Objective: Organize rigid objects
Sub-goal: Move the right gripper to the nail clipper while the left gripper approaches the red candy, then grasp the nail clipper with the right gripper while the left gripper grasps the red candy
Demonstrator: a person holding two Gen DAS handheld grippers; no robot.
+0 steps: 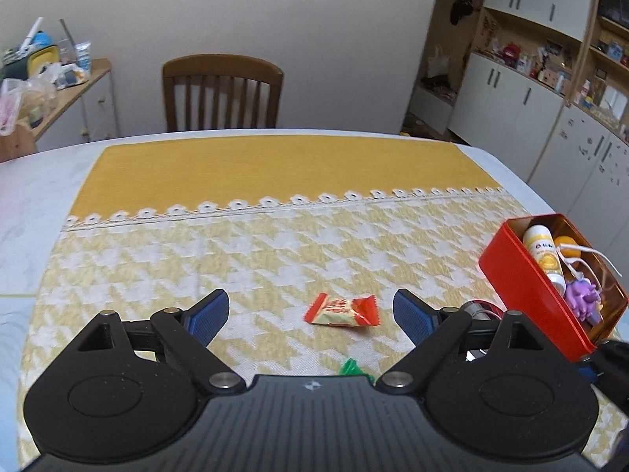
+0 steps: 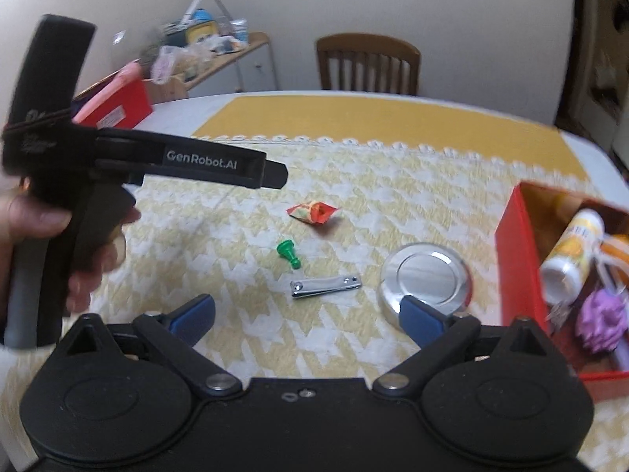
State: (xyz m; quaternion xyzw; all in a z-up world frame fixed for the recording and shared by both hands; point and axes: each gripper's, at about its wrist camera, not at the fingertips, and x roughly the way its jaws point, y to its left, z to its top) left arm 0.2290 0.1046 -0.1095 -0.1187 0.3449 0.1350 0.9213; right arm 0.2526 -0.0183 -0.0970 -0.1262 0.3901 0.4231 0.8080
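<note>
A red candy wrapper lies on the yellow-and-white cloth between and just beyond my left gripper's open blue pads, untouched. In the right wrist view the candy wrapper, a green pawn, a steel nail clipper and a round silver tin lie on the cloth. My right gripper is open above the clipper, holding nothing; its right pad overlaps the tin's near edge. The red box holds a white bottle and a purple toy. A hand holds the left gripper's body.
The red box stands at the cloth's right side. A wooden chair sits behind the table. A cluttered side shelf is at the left, cabinets at the right. Another red box rests on the table's far left.
</note>
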